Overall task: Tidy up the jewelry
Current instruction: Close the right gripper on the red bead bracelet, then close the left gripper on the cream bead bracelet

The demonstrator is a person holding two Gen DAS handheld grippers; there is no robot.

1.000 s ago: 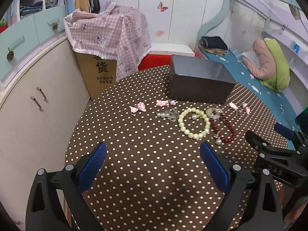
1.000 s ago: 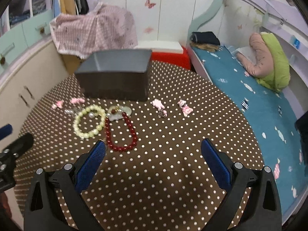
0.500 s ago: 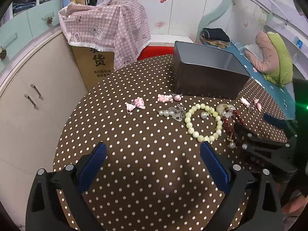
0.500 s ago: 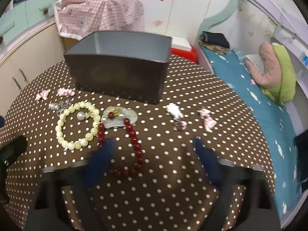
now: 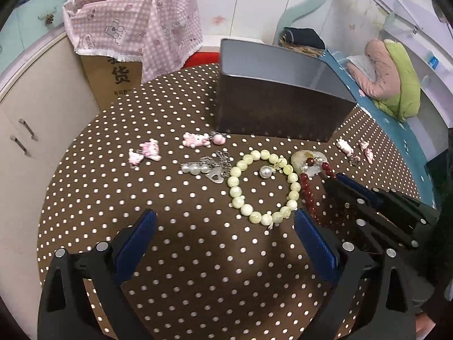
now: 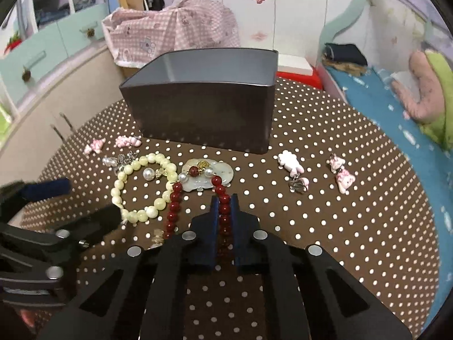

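Beads of the red bracelet point(image 6: 173, 206) sit pinched between the pads of the right hand-held gripper point(image 6: 223, 206), in front of the dark box point(image 6: 203, 113) on the bench point(image 6: 339, 226). Lift straight up and slowly, so the loop clears the green bracelet point(image 6: 141, 187) touching it, then carry it over the box rim. The left hand-held gripper point(image 5: 223, 240) stands spread and empty.

The cardboard box point(image 5: 113, 82) at the far left bears a large black "货"; the smaller print beneath is unreadable.
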